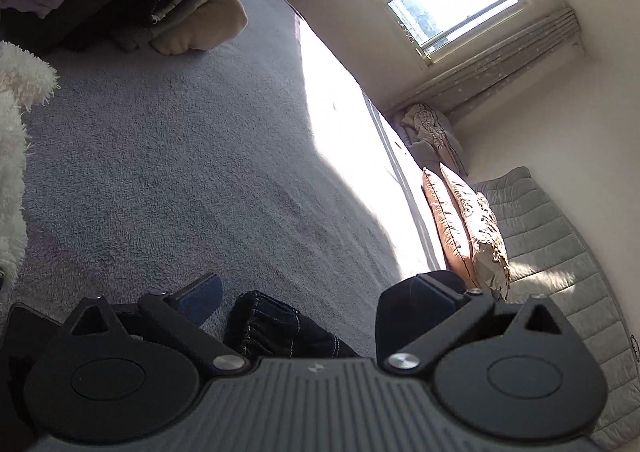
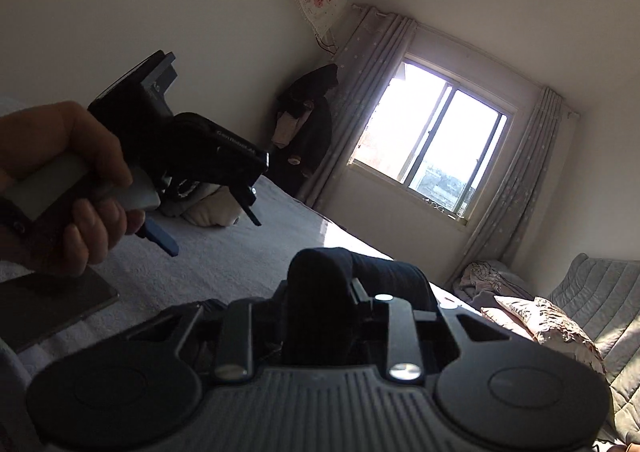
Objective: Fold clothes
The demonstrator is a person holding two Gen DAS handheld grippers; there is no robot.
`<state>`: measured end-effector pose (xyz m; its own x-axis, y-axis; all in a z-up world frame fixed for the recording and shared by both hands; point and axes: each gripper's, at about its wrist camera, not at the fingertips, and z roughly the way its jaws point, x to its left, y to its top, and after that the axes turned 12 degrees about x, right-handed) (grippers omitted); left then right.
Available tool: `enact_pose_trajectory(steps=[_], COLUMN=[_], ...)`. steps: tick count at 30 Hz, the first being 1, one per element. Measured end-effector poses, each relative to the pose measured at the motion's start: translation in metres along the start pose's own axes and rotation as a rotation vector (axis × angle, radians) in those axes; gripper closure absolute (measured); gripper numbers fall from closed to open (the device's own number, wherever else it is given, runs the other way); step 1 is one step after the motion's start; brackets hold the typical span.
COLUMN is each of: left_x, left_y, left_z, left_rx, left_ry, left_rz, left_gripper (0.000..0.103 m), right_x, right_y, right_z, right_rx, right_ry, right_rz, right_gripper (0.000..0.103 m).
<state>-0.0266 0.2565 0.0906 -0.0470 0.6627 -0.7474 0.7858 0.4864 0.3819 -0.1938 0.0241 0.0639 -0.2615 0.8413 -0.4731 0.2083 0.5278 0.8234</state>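
A dark denim garment (image 1: 272,328) with pale stitching lies bunched low between the wide-apart fingers of my left gripper (image 1: 316,294). That gripper is open and neither pad presses on the cloth. In the right wrist view, my right gripper (image 2: 320,292) is shut on a thick fold of the same dark garment (image 2: 380,272), which bulges up over its fingers and hides the tips. A hand at the left of that view carries the left gripper (image 2: 212,228) above the bed with its fingers spread.
A grey fleece blanket (image 1: 180,152) covers the bed. A stack of folded clothes (image 1: 192,12) sits at its far end and white fluffy fabric (image 1: 12,132) at the left. Pillows (image 1: 460,228) and a quilted sofa (image 1: 560,252) stand beyond the bed's edge. A dark flat board (image 2: 48,304) lies nearby.
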Motion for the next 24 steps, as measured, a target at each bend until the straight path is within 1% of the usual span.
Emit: enact_pose_trajectory(steps=[2, 5, 7, 9, 10, 12, 14, 17, 19, 21, 24], left_x=[0.001, -0.001, -0.003, -0.007, -0.010, -0.014, -0.018, -0.023, -0.028, -0.033, -0.037], left_y=[0.001, -0.002, -0.005, -0.007, -0.008, -0.010, -0.014, -0.020, -0.025, -0.031, -0.035], left_z=[-0.004, -0.002, 0.003, 0.010, 0.014, 0.020, 0.025, 0.031, 0.036, 0.045, 0.060], left_rx=[-0.001, 0.026, 0.055, 0.081, 0.093, 0.115, 0.132, 0.145, 0.150, 0.159, 0.178], left_ry=[0.017, 0.038, 0.055, 0.074, 0.088, 0.110, 0.117, 0.127, 0.142, 0.169, 0.225], left_rz=[0.008, 0.041, 0.077, 0.117, 0.135, 0.168, 0.202, 0.266, 0.314, 0.363, 0.400], left_gripper=[0.000, 0.000, 0.000, 0.000, 0.000, 0.000, 0.000, 0.000, 0.001, 0.001, 0.002], right_x=[0.031, 0.073, 0.085, 0.083, 0.080, 0.067, 0.048, 0.014, -0.010, -0.036, -0.073], right_y=[0.004, -0.002, -0.010, -0.016, -0.019, -0.021, -0.023, -0.028, -0.033, -0.040, -0.053], right_z=[0.019, 0.042, 0.047, 0.043, 0.039, 0.028, 0.013, -0.004, -0.011, -0.011, -0.003], right_rx=[0.030, 0.072, 0.076, 0.065, 0.054, 0.039, 0.035, 0.049, 0.067, 0.093, 0.141], right_ry=[0.069, 0.111, 0.112, 0.167, 0.196, 0.240, 0.286, 0.348, 0.350, 0.314, 0.263], right_rz=[-0.020, -0.079, -0.099, -0.120, -0.129, -0.118, -0.083, -0.007, 0.027, 0.040, 0.055], right_gripper=[0.075, 0.075, 0.074, 0.066, 0.059, 0.054, 0.045, 0.042, 0.041, 0.039, 0.035])
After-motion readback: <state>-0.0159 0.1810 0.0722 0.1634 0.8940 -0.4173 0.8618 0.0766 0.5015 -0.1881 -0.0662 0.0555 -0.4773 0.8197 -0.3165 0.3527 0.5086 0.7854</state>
